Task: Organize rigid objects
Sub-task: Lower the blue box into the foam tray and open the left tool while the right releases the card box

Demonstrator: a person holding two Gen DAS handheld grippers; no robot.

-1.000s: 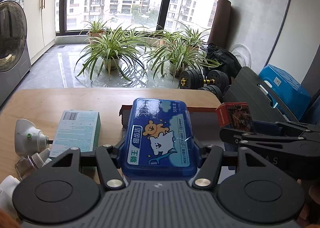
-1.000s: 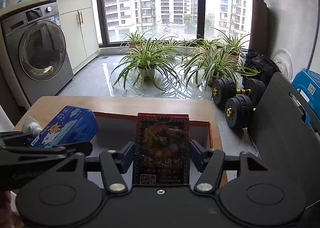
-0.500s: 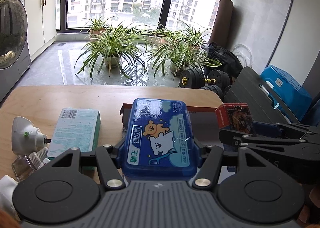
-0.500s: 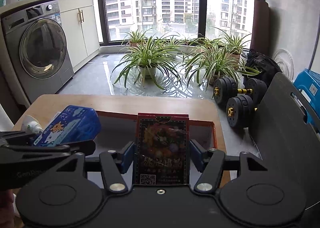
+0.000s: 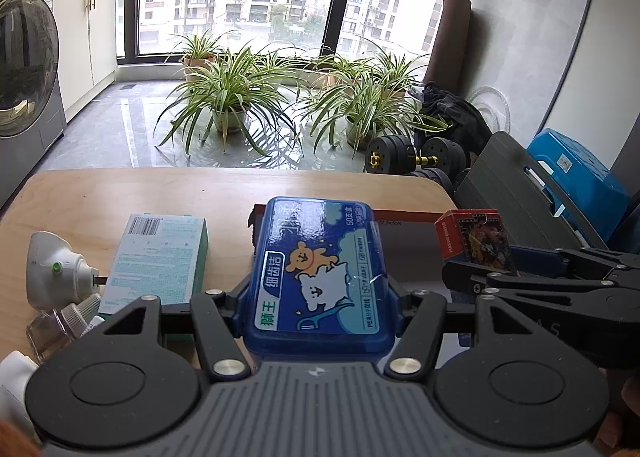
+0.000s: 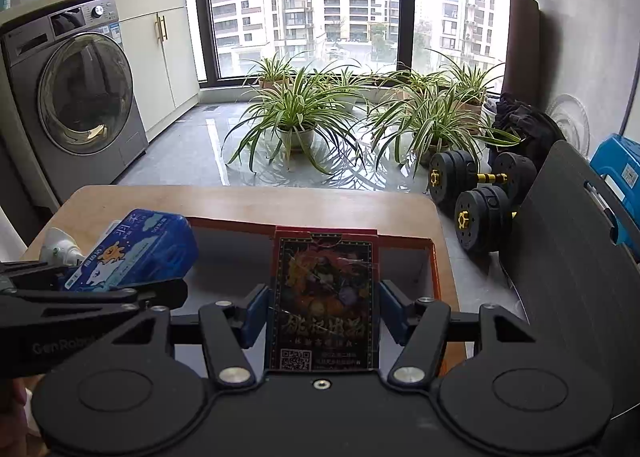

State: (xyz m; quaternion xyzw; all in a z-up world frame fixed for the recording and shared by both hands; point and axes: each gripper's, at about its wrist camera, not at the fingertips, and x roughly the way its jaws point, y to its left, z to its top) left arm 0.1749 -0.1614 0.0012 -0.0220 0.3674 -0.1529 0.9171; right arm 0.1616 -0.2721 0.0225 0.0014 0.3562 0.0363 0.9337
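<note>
I am working in a home, in what looks like a glazed laundry balcony of a flat. On the far left stands a front-loading washing machine (image 6: 76,97) beside cream cabinets (image 6: 160,53) under a counter. Tall windows (image 6: 304,5) across the far side look out on high-rise apartment blocks. Potted spider plants (image 6: 296,117) sit in a row on the glossy tiled floor (image 5: 120,133) below the glass. At the far right I see black dumbbells (image 6: 480,193), a dark bag (image 5: 452,113), a rolled mat (image 5: 448,37) leaning in the corner and a blue plastic stool (image 5: 576,173). Nearest me is a rounded wooden surface (image 5: 160,189).
</note>
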